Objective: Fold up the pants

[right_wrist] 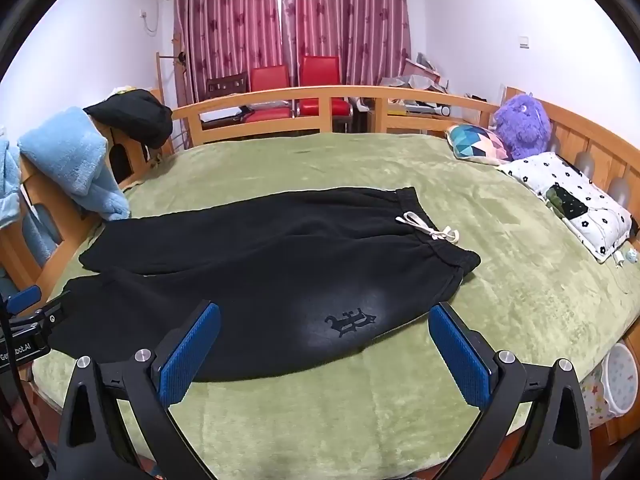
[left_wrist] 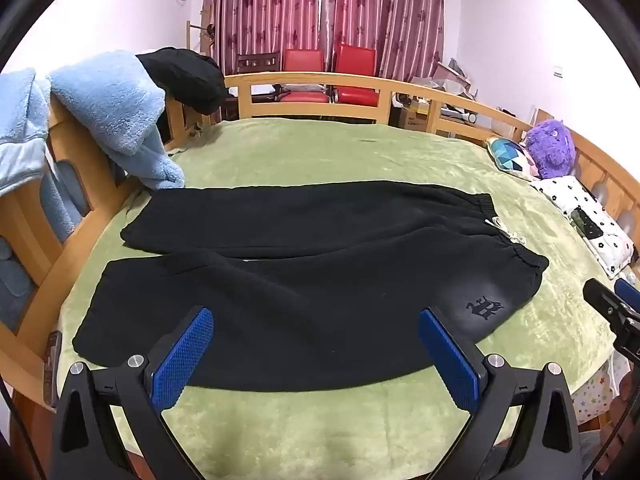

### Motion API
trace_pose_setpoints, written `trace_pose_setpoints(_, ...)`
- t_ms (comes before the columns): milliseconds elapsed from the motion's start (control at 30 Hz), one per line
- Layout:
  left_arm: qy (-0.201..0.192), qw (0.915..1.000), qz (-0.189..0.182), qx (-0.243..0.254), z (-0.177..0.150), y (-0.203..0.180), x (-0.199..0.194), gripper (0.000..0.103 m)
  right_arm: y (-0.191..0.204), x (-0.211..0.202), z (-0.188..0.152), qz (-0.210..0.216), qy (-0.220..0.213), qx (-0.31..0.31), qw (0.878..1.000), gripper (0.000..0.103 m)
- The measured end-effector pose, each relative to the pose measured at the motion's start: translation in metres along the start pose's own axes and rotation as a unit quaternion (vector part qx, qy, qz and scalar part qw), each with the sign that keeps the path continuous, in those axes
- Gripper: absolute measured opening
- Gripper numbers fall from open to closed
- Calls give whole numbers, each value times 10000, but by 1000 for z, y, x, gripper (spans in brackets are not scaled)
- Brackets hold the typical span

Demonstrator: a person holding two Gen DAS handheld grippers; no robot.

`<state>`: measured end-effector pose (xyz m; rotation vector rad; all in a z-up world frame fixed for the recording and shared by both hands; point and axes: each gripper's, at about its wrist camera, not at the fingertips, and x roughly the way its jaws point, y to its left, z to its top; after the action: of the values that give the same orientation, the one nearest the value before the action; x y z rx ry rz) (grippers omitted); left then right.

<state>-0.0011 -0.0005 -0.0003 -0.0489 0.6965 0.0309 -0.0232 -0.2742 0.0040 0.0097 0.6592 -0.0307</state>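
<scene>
Black pants lie flat on the green bed cover, legs to the left, waistband with a white drawstring to the right. A dark logo marks the near hip. My left gripper is open above the near leg's edge. In the right wrist view the pants and the logo show again, and my right gripper is open above the near hip edge. Neither gripper holds anything. The right gripper's tip also shows at the right edge of the left wrist view.
A blue fleece and a black garment hang on the wooden bed rail at the left. Pillows and a purple plush toy lie at the right. Red chairs stand behind the bed.
</scene>
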Motion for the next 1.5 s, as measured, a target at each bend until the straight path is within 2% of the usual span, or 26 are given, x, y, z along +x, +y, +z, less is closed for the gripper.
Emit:
trace_pose_setpoints(133, 92, 9999, -44, -126, 1, 2, 3, 103, -2, -2, 0, 23, -29, 49, 10000, 102)
trace_pose_setpoints(367, 36, 9998, -20, -185, -1, 7, -1, 103, 5, -3, 0, -28, -31, 38, 10000, 102)
trace_pose_setpoints(1500, -70, 9999, -38, -138, -1, 5, -9, 103, 2, -3, 1, 9, -8, 67, 10000, 102)
